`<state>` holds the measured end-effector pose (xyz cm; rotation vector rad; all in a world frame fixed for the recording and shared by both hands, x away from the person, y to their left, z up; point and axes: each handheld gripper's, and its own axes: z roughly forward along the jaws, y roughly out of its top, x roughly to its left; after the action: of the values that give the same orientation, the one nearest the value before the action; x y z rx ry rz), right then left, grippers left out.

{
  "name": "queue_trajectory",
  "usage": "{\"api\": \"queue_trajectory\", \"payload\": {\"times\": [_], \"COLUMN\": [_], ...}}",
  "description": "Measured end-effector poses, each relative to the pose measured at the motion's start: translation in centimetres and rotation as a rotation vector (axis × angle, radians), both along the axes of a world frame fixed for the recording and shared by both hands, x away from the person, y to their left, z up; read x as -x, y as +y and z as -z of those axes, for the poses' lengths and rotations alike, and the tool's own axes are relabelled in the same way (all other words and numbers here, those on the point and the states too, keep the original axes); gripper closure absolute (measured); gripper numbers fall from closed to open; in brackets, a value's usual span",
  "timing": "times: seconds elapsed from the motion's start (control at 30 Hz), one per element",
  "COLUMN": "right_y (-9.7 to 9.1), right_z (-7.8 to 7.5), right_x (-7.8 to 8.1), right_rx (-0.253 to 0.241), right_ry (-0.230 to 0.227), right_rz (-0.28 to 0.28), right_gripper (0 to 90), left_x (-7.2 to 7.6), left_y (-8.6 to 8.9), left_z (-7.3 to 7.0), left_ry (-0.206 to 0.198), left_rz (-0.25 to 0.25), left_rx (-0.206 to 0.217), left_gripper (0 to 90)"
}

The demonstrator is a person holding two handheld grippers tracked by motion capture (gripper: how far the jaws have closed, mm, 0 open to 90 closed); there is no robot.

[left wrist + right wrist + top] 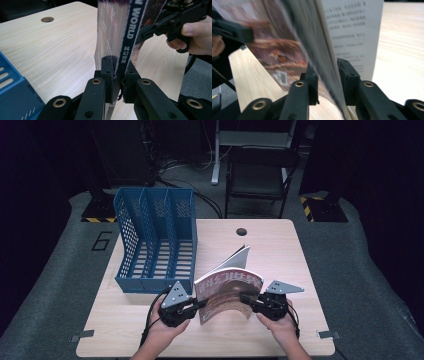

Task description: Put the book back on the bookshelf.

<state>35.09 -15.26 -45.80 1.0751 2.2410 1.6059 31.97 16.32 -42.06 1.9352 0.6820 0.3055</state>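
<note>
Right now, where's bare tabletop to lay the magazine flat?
Widest bare patch: right half of the table, from the round hole to the right edge. A thinner strip runs along the near edge. Crowded: blue file rack fills the left; the magazine and both grippers sit centre-front.

Both hands low at the near table edge, grippers pointed inward at each other.
The left gripper [199, 304] has its jaws clamped tight; the left hand [165, 322] wraps its body. The right gripper [245, 297] has jaws parted, pads not pressing; the right hand [280, 322] grips from behind.
</note>
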Motion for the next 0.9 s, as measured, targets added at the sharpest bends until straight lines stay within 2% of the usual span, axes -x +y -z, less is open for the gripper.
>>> {"api": "queue_trajectory", "payload": {"times": [0.13, 0.23, 0.27, 0.37, 0.53, 0.67, 0.77, 0.83, 0.87, 0.9], "right_y": [-0.3, -0.6, -0.7, -0.9, -1.3, -1.4, -1.4, -1.4, -1.4, -1.5], "right_z": [1.0, 1.5, 1.6, 2.0, 2.4, 2.7, 2.8, 2.8, 2.8, 2.8], "right_x": [-0.3, -0.4, -0.4, -0.4, -0.5, -0.6, -0.7, -0.7, -0.7, -0.7], "right_rx": [0.043, 0.050, 0.052, 0.066, 0.073, 0.077, 0.085, 0.084, 0.082, 0.082], "right_ry": [0.041, 0.056, 0.060, 0.074, 0.106, 0.114, 0.109, 0.113, 0.113, 0.111], "right_rz": [0.009, 0.017, 0.019, 0.023, 0.027, 0.022, 0.021, 0.022, 0.023, 0.020], "right_gripper": [67.2, 66.7, 66.7, 66.8, 68.0, 69.6, 70.0, 70.0, 70.0, 70.2], "left_x": [-0.2, -0.2, -0.3, -0.3, -0.4, -0.5, -0.5, -0.5, -0.6, -0.6], "left_y": [0.1, 0.0, 0.0, -0.2, -0.5, -0.7, -1.0, -1.0, -1.0, -1.1], "left_z": [0.0, 0.0, -0.1, -0.1, -0.2, -0.4, -0.9, -1.4, -1.6, -1.8], "left_ry": [0.028, 0.029, 0.031, 0.056, 0.063, 0.075, 0.071, 0.078, 0.068, 0.081], "left_rz": [0.003, 0.003, 0.011, 0.013, 0.024, 0.014, 0.013, 0.018, 0.013, 0.012], "left_rx": [0.021, 0.016, 0.003, -0.001, -0.015, 0.018, 0.020, 0.027, 0.024, 0.029], "left_gripper": [81.0, 80.5, 80.1, 77.1, 73.9, 68.3, 67.2, 64.3, 61.9, 59.6]}}
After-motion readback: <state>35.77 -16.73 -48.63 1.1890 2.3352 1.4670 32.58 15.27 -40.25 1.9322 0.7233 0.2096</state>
